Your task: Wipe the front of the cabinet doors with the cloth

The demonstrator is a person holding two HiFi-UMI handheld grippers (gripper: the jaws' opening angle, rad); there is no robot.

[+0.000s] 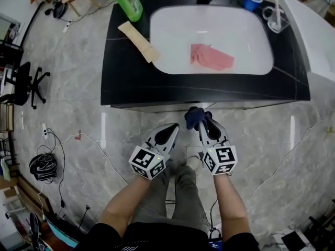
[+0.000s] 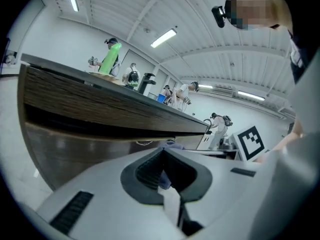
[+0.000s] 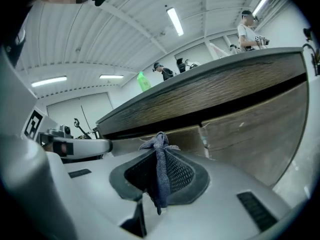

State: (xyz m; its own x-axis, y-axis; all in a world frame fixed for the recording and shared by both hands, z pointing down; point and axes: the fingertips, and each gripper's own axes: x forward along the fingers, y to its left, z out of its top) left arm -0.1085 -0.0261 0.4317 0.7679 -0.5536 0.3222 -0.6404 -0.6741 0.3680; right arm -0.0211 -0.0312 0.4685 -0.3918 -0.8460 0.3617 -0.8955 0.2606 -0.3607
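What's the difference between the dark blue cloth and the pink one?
The blue cloth is clamped in the right gripper's shut jaws, in front of the cabinet; the pink cloth lies loose in the sink, held by nothing. The blue cloth is bunched into a wad; the pink cloth lies flatter and spread out. The blue cloth is dark, the pink cloth pale. Both are soft rags.

right gripper (image 1: 203, 123): pinching blue cloth (image 1: 196, 116) | left gripper (image 1: 173, 129): just beside | black counter (image 1: 125, 82): near both
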